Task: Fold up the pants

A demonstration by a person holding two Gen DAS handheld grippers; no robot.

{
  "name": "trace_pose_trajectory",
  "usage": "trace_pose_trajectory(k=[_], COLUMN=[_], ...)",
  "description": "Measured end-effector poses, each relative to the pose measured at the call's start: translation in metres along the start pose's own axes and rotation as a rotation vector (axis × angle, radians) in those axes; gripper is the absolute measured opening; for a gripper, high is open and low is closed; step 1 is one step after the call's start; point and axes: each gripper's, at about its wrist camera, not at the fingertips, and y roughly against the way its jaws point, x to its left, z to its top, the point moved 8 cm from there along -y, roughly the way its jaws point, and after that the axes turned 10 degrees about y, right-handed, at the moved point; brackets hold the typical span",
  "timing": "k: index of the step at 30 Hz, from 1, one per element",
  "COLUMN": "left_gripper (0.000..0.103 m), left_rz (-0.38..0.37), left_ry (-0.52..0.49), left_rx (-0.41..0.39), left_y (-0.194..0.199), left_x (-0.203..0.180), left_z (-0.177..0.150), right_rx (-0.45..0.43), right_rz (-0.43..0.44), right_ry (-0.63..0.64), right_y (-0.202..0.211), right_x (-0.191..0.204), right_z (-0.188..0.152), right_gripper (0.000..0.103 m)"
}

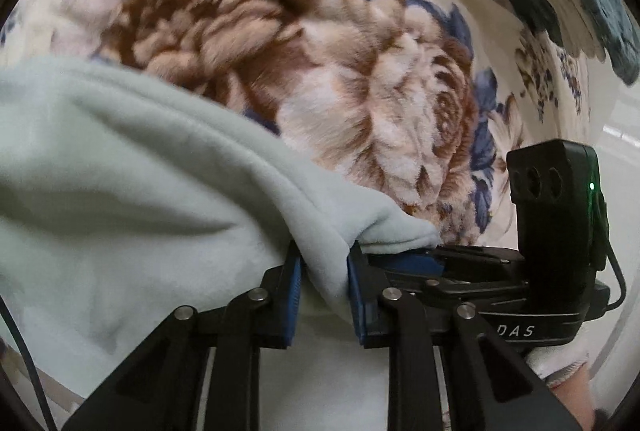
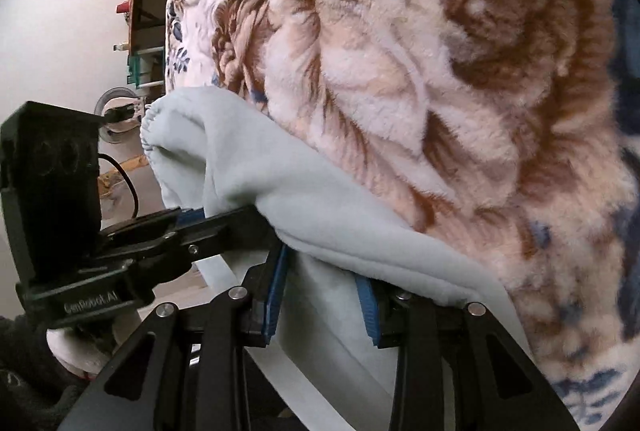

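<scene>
Left wrist: left tongs [image 1: 324,267] clamp pants [image 1: 120,171] | right tongs [image 2: 322,295] likewise

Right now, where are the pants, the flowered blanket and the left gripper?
pants [image 1: 120,191], left wrist view, broad fleece panel.
flowered blanket [image 2: 400,71], right wrist view, big petal.
left gripper [image 1: 324,271], left wrist view, between fingertips.

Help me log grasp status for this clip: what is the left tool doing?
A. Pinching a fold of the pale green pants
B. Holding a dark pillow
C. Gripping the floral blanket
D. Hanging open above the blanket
A: the left tool has a fold of the pale green pants squeezed between its blue pads, over the floral blanket.
</scene>
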Motion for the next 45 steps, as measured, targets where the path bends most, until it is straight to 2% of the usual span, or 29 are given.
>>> trace_pose_trajectory(k=[1,2,4,5,7,9,12,14,17,18,19,20,21,22,24,25,26,28,29,31,33,37,41,43,45], left_gripper=[0.019,0.019,0.020,0.026,0.033,0.048,0.050,0.050,0.050,0.050,0.050,0.050,0.050,0.050,0.050,0.050,0.050,0.050,0.050,0.050,0.050,0.050,0.050,0.050,0.050], left_rz=[0.004,0.004,-0.014,-0.036,-0.110,-0.149,-0.155,-0.128,-0.096,-0.090,-0.091,-0.084,-0.080,-0.083,-0.082,-0.082,-0.080,-0.078,-0.073,-0.055,-0.032,-0.002,0.009,0.012,0.015], left_ry=[-0.012,-0.016,0.000,0.026,0.083,0.131,0.163,0.181,0.188,0.187,0.180,0.175,0.171,0.168,0.161,0.157,0.152,0.147,0.144,0.132,0.129,0.118,0.131,0.126,0.120], left_rx=[-0.005,-0.010,-0.004,-0.003,-0.016,-0.041,-0.059,-0.060,-0.047,-0.049,-0.045,-0.040,-0.036,-0.028,-0.012,-0.004,0.003,0.008,0.009,0.007,0.010,0.019,0.036,0.032,0.029], left_y=[0.001,0.002,0.006,0.010,0.023,0.035,0.039,0.036,0.032,0.031,0.030,0.029,0.027,0.025,0.020,0.017,0.014,0.011,0.010,0.008,0.005,0.000,-0.006,-0.005,-0.004], left_x=[-0.003,-0.005,-0.007,-0.007,-0.005,0.000,0.008,0.017,0.025,0.027,0.029,0.031,0.032,0.032,0.031,0.030,0.029,0.027,0.027,0.028,0.033,0.047,0.060,0.060,0.061], left_z=[0.000,0.001,0.002,0.002,0.006,0.013,0.025,0.033,0.036,0.035,0.034,0.032,0.030,0.028,0.022,0.019,0.016,0.013,0.012,0.011,0.012,0.015,0.016,0.016,0.016], right_rx=[-0.005,-0.008,-0.046,-0.075,-0.138,-0.229,-0.370,-0.382,-0.390,-0.389,-0.363,-0.330,-0.306,-0.281,-0.240,-0.226,-0.203,-0.156,-0.131,-0.116,-0.132,-0.243,-0.374,-0.358,-0.246], right_rz=[0.003,0.003,-0.025,-0.042,-0.068,-0.060,-0.002,0.014,0.035,0.084,0.157,0.178,0.159,0.163,0.259,0.328,0.388,0.510,0.517,0.427,0.369,0.434,0.432,0.384,0.340], right_ry=[-0.013,-0.037,-0.106,-0.128,-0.162,-0.219,-0.318,-0.340,-0.353,-0.347,-0.326,-0.319,-0.318,-0.316,-0.357,-0.390,-0.411,-0.461,-0.448,-0.421,-0.403,-0.499,-0.597,-0.581,-0.523], right_y=[0.001,0.000,0.002,0.008,0.019,0.038,0.071,0.074,0.078,0.080,0.078,0.077,0.074,0.072,0.062,0.055,0.046,0.027,0.019,0.011,0.022,0.069,0.109,0.120,0.111], right_x=[0.000,0.000,-0.003,-0.002,0.005,0.006,-0.001,-0.005,-0.008,-0.007,-0.003,-0.004,-0.008,-0.012,-0.020,-0.024,-0.026,-0.025,-0.022,-0.018,-0.014,-0.030,-0.065,-0.071,-0.059], right_z=[-0.001,-0.003,-0.005,-0.007,-0.009,-0.012,-0.016,-0.016,-0.016,-0.015,-0.014,-0.016,-0.015,-0.012,-0.003,0.004,0.011,0.025,0.030,0.038,0.042,0.039,0.033,0.031,0.028], right_gripper=[0.015,0.011,0.008,0.007,0.007,0.007,0.006,0.006,0.006,0.006,0.006,0.009,0.010,0.014,0.039,0.061,0.069,0.069,0.062,0.036,0.034,0.030,0.026,0.031,0.036])
